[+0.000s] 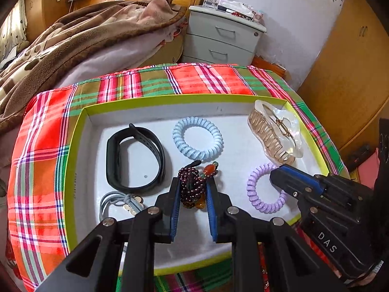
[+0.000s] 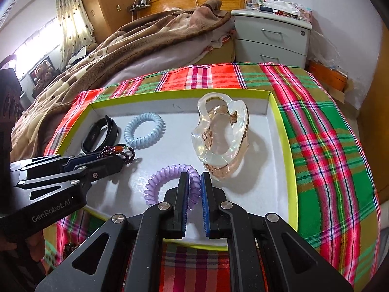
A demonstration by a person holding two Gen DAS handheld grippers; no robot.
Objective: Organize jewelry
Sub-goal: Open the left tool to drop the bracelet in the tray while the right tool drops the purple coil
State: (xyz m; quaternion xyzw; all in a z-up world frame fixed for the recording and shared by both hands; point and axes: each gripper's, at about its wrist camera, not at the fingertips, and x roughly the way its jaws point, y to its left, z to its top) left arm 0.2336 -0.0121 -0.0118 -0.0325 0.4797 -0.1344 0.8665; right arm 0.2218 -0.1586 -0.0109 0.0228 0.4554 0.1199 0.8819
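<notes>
A white tray with a yellow-green rim lies on the plaid cloth. My left gripper is shut on a dark red bead bracelet with orange stones, which rests in the tray; it also shows in the right wrist view. My right gripper is shut on the rim of a purple coil hair tie. Also in the tray are a blue coil tie, a black watch band, a clear amber hair claw and a grey hair tie.
The plaid cloth covers the table. A bed with a brown blanket lies behind on the left. A grey bedside cabinet stands beyond the table. A wooden wardrobe is on the right.
</notes>
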